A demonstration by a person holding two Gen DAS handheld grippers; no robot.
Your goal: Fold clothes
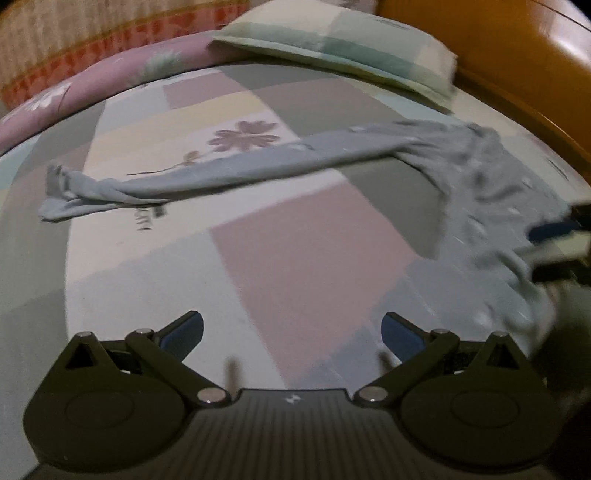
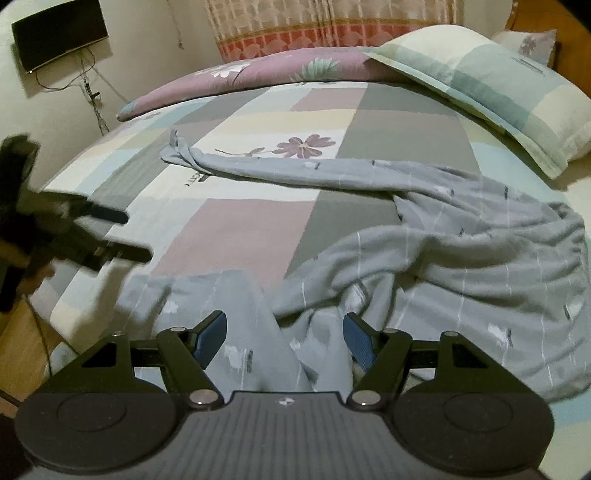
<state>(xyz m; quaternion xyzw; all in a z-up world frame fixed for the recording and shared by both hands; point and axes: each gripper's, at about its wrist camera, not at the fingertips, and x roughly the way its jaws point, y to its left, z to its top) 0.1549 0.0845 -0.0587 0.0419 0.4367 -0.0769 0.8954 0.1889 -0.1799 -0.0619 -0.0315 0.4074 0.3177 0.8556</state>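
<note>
A grey long-sleeved garment [image 2: 461,258] with pale stripes lies rumpled on the patchwork bed sheet [image 2: 229,229]. One sleeve [image 1: 229,173] stretches far out to the left, twisted at its cuff. In the right wrist view my right gripper [image 2: 284,332] is open just above the garment's near hem, and folds of the cloth lie between its blue pads [image 2: 212,334]. It also shows, blurred, at the right edge of the left wrist view as the right gripper [image 1: 550,247]. My left gripper [image 1: 291,328] is open over bare sheet with nothing in it. From the right wrist it appears as the left gripper [image 2: 125,234], blurred, at the bed's left side.
A checked pillow [image 2: 491,85] lies at the head of the bed on the right, against a wooden headboard [image 1: 517,62]. A folded purple floral quilt [image 2: 258,74] runs along the far side below a curtain [image 2: 332,26]. A dark screen [image 2: 59,33] with cables hangs on the wall.
</note>
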